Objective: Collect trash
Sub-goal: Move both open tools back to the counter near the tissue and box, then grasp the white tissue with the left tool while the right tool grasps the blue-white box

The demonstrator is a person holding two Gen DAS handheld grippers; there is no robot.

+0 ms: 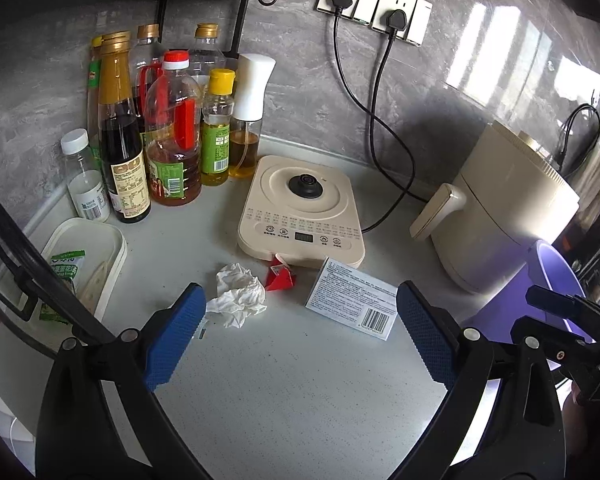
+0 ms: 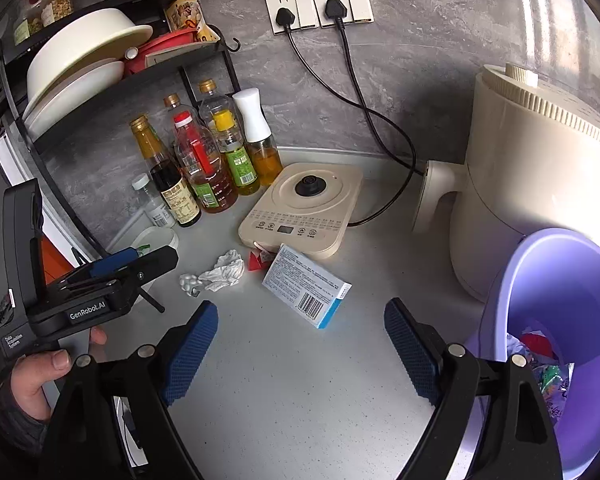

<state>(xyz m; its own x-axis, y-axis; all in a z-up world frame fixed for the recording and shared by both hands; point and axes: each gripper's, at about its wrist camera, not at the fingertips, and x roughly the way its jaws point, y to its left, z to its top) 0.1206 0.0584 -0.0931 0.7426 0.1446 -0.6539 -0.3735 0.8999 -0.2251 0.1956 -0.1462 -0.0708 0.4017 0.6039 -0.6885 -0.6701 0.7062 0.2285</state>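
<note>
A crumpled white tissue (image 1: 240,295) (image 2: 224,271) lies on the grey counter, with a small red wrapper (image 1: 280,278) (image 2: 257,259) just right of it. A flat white box with a barcode (image 1: 354,304) (image 2: 306,285) lies beside them. My left gripper (image 1: 298,304) stands open over the counter, its left pad close to the tissue, nothing between its fingers. My right gripper (image 2: 300,318) is open too, just short of the box. A purple bin (image 2: 556,320) (image 1: 540,292) with trash inside stands at the right.
A cream kettle base (image 1: 302,212) (image 2: 304,208) sits behind the trash. Several oil and sauce bottles (image 1: 168,136) crowd the back left corner under a black rack (image 2: 100,60). A cream appliance (image 2: 532,176) stands at right. A white tray (image 1: 88,256) lies left.
</note>
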